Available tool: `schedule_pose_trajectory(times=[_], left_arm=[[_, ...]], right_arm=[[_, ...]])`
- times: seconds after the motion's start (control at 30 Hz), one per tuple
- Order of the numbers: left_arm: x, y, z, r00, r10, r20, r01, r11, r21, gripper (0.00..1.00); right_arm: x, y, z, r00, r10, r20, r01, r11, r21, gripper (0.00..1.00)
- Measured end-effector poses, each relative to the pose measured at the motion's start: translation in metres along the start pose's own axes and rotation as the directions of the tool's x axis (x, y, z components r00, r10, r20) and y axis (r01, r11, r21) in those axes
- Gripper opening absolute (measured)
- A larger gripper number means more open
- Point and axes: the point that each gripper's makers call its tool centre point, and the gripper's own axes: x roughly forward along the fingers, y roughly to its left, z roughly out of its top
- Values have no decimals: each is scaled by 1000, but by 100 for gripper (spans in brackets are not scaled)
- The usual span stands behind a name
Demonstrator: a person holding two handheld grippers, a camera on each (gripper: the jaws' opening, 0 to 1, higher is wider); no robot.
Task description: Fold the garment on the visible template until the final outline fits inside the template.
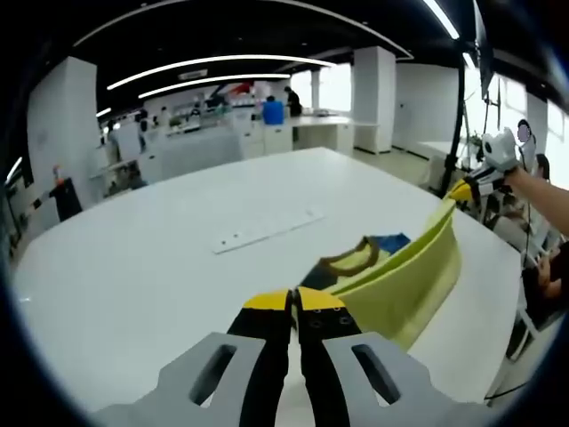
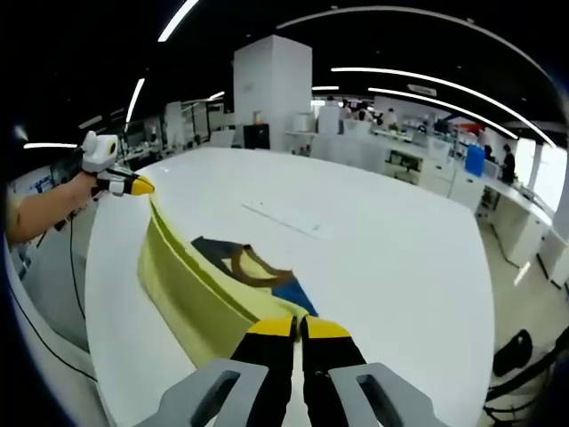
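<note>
Both tongs are clamped shut on the yellow-green garment (image 1: pixel 400 285), one at each end of its raised edge, so the cloth hangs stretched between them as a taut band above the white desk (image 1: pixel 178 258). In the left gripper view the left tongs (image 1: pixel 294 302) rise with their yellow tips pressed together on the near corner of the cloth, and the edge runs away from them to the right tongs (image 1: pixel 461 190), which pinch the far corner with a person's forearm (image 1: pixel 542 191) behind them. In the right gripper view the right tongs (image 2: pixel 299 329) are closed the same way on their own corner, and the edge runs off to the left tongs (image 2: pixel 135 186) at the far end. The lower part of the garment lies on the desk just beyond the near tongs, showing a dark blue patch and a brown neckline. Farther out on the desk, well apart from the garment, lies a flat pale strip (image 1: pixel 267 229); I cannot tell what it is.
</note>
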Motion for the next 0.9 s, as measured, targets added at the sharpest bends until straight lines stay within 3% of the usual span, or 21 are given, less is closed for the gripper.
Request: schedule_pose_trajectory(times=[0.5,0.9], left_arm=[[29,23,12,1000,17,-14,-16,1000,8,0],[74,37,-4,998,26,-63,-28,999,-29,0]], right_arm=[[27,-20,17,1000,-1,-16,1,1000,-11,0],[61,-40,2,997,-6,-71,8,999,34,0]])
